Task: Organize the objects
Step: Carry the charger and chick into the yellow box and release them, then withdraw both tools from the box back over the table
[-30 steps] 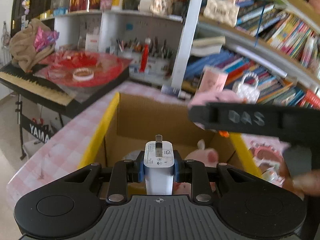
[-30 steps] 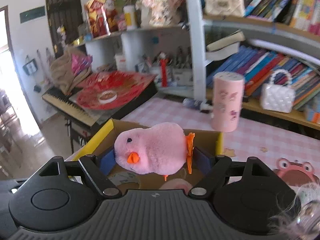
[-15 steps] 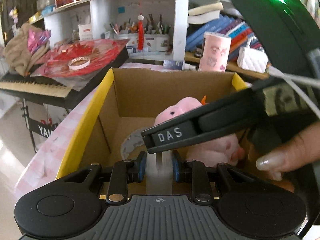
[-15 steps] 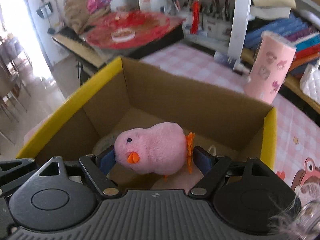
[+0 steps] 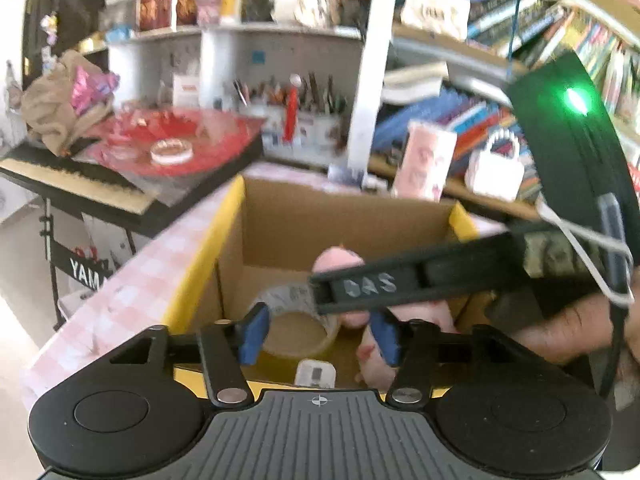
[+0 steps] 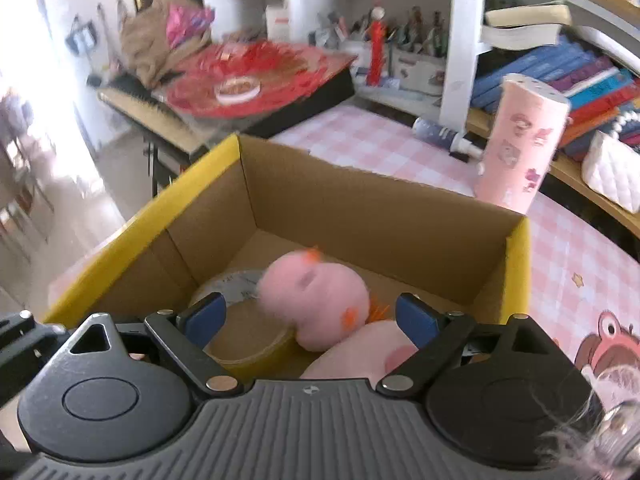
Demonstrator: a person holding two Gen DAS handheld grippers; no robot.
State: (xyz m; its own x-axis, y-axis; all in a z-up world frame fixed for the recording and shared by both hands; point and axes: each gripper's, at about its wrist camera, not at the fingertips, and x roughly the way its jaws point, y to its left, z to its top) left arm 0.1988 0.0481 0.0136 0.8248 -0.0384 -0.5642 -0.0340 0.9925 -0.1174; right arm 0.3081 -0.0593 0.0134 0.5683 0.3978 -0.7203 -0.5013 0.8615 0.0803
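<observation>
An open cardboard box [image 6: 360, 208] with yellow edges [image 5: 200, 264] stands on the pink checked table. My left gripper [image 5: 319, 336] hovers over its near side with its jaws opening and nothing between the pads. The white charger [image 5: 316, 374] lies loose just below it, next to a tape roll [image 5: 296, 320]. My right gripper [image 6: 312, 314] is over the box too, jaws opening. The pink chick plush [image 6: 316, 300] is blurred and clear of both pads, resting on a bigger pink plush [image 6: 360, 352]. The right gripper's black finger [image 5: 400, 284] crosses the left wrist view.
A pink patterned cylinder [image 6: 524, 144] and a white quilted handbag [image 6: 612, 168] stand behind the box by the bookshelf. A keyboard with a red disc [image 6: 260, 80] sits to the left, beyond the table edge. A person's hand [image 5: 568, 328] holds the right gripper.
My left gripper opened and the white charger dropped into the box. My right gripper sank lower, widened and let the pink chick fall onto the plush inside.
</observation>
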